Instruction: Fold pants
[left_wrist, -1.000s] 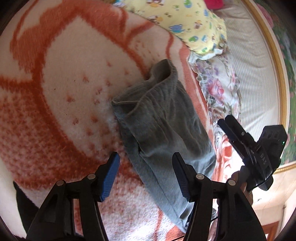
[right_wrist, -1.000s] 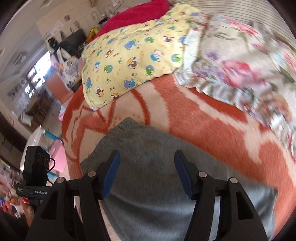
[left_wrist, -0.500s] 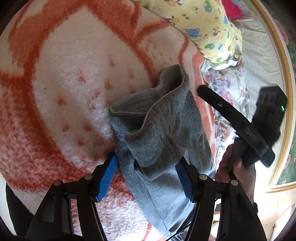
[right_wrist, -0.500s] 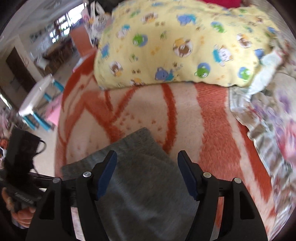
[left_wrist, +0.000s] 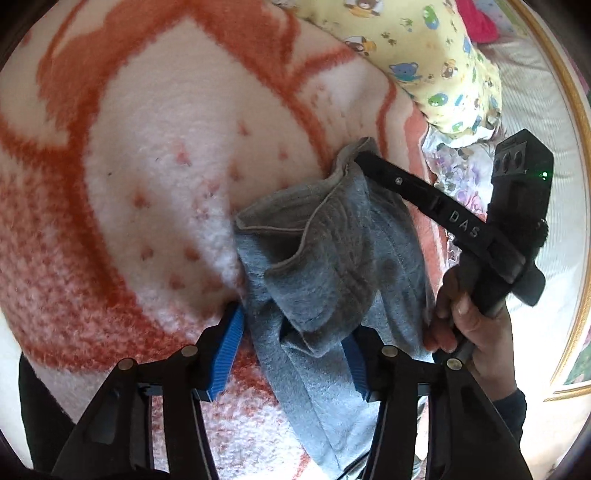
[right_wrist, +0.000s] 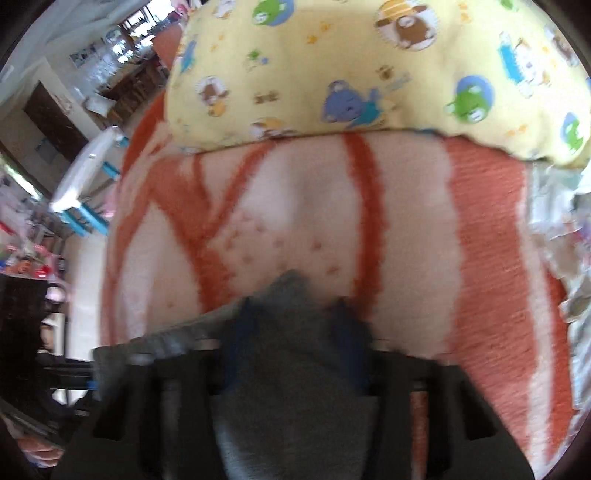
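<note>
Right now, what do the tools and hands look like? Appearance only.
Left tool: black frame, silver bolts, ribbed blue pads. Right tool: long black fingers, white "DAS" lettering, boxy black camera head with a green LED. Right hand is bare, with a dark sleeve cuff.

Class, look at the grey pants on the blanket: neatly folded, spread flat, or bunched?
Bunched. The grey pants lie rumpled in overlapping layers on the blanket, waistband curled open, not flat.

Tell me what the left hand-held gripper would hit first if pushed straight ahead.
The left hand-held gripper already has the gray pants bunched between its blue pads, so it meets that cloth at once. Beyond lies the orange and white blanket; depth there is unclear.
</note>
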